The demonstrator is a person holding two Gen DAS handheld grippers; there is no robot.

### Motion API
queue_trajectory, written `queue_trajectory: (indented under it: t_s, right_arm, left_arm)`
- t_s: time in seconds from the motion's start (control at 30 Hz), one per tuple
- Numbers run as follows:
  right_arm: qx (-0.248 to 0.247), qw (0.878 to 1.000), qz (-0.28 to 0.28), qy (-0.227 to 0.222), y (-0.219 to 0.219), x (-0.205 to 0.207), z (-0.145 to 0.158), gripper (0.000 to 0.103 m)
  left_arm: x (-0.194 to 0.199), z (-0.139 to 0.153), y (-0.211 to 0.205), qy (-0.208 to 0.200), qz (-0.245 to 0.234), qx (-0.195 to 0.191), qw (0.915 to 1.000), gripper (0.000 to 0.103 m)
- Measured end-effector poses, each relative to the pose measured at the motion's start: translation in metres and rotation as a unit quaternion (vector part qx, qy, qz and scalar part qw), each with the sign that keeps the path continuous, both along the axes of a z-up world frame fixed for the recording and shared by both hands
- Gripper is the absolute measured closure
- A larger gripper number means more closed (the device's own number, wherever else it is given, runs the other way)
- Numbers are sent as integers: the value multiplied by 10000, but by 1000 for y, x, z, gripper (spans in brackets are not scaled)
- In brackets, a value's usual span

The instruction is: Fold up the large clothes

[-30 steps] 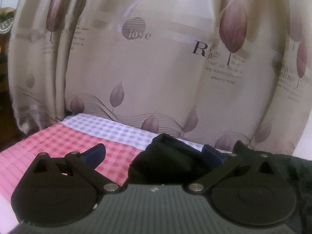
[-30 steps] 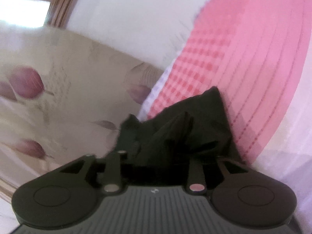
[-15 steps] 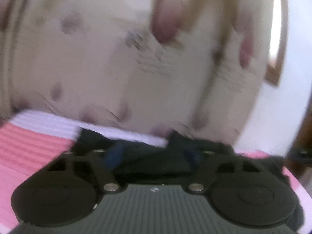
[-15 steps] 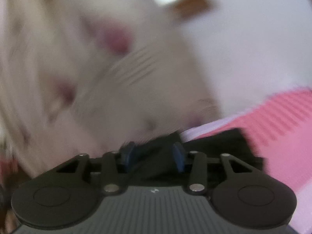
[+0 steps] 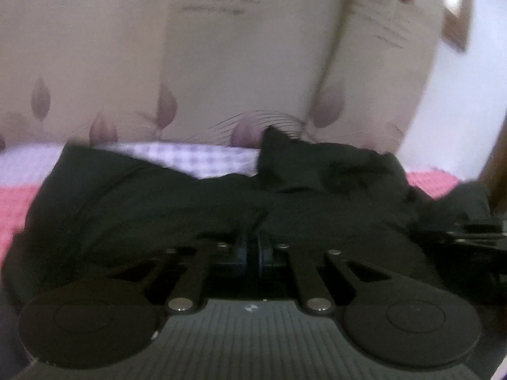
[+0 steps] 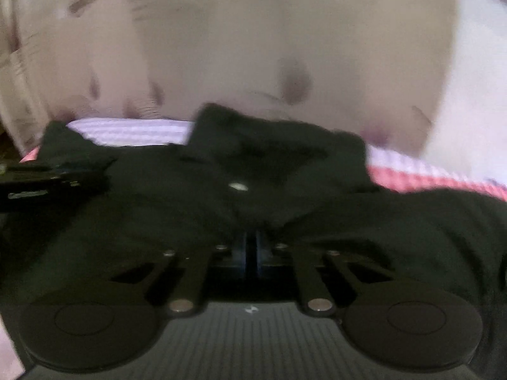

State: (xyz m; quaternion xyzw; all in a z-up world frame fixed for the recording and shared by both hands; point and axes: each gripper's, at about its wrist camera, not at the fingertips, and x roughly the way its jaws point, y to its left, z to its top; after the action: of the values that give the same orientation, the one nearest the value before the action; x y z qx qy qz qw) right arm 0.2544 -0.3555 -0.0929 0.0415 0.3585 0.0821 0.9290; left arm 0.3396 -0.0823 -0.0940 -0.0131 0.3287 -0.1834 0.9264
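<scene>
One dark garment (image 5: 177,209) lies crumpled on the bed, spread wide across the pink-and-white checked cover (image 5: 190,158); I can count one pale button (image 6: 238,186) on it in the right wrist view, near what looks like a collar. Two tongs are at work on it. Behind the bed hangs a beige curtain (image 5: 221,63) printed with mauve leaves, and at the far right a white wall with a corner of wooden frame (image 5: 456,15). Nothing stands between the tongs and the cloth; the pictures are blurred, so fine folds are hard to read.

The left tongs (image 5: 252,250) are nearly together and closing, the blue pads narrow with black fabric bunched up between and over them. The right tongs (image 6: 250,247) are pinched tight, a ridge of the same garment gathered at their tips. Each tongs shows at the edge of the other's view: the right at the far right, the left at the far left.
</scene>
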Motion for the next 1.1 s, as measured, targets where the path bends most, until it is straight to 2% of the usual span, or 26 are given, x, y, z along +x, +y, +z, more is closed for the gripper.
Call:
queue_trajectory:
  t_s: [0.17, 0.23, 0.5, 0.57, 0.73, 0.83, 1.1]
  right_arm:
    - [357, 9981, -507, 56, -67, -12, -12, 103]
    - [647, 9952, -729, 96, -94, -17, -19, 103]
    - [1463, 9785, -1445, 163, -163, -42, -32, 103]
    - [1615, 9737, -1597, 149, -174, -51, -33, 103]
    - [1323, 9780, -1613, -44, -172, -59, -47, 103]
    - [934, 9819, -1629, -231, -160, -56, -52, 103]
    - [894, 9816, -1672, -234, -162, -53, -61, 103]
  left_arm:
    - [12, -22, 36, 139, 241, -742, 9969, 92]
    - [14, -27, 48, 187, 324, -989, 9944, 92]
    - [18, -29, 92, 278, 930, -1069, 9895, 92]
    - [19, -32, 102, 297, 1064, -930, 9895, 92]
    - [17, -39, 117, 313, 1129, -1041, 9876, 92]
    - [14, -40, 108, 106, 1121, -789, 9905, 92]
    - [17, -50, 120, 300, 1165, -1291, 9843, 92]
